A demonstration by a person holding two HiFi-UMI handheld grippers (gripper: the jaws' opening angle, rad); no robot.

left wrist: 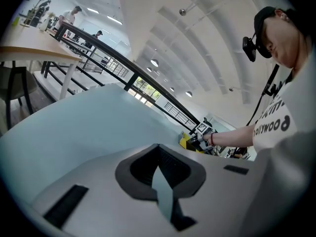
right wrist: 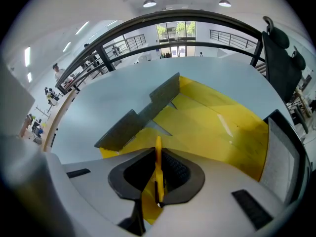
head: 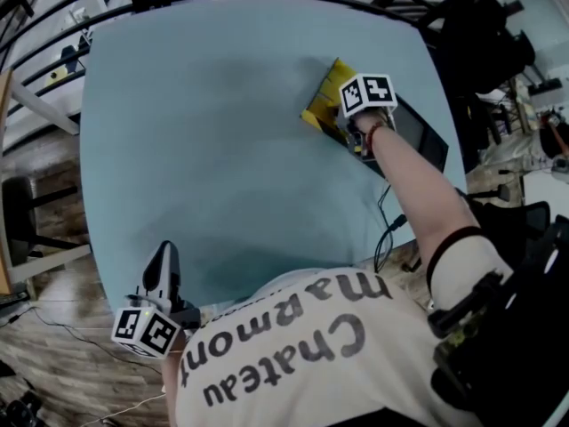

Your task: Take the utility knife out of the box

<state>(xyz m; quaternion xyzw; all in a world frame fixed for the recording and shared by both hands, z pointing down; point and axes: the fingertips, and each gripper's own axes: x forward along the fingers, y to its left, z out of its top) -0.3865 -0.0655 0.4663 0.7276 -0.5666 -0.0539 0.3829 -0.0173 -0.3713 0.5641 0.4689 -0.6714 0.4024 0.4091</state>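
An open yellow box with grey flaps lies at the far right of the pale blue table. My right gripper is at the box's near edge. In the right gripper view, the box fills the middle, and the right gripper is shut on a thin yellow piece with a dark end. Seen edge-on, this piece looks like the utility knife. My left gripper rests at the table's near left edge. Its jaws stand together with nothing between them. The box shows far off in that view.
A flat black tray-like item lies just right of the box, and also appears in the right gripper view. A black cable hangs off the near table edge. Black railings and a chair stand beyond the table.
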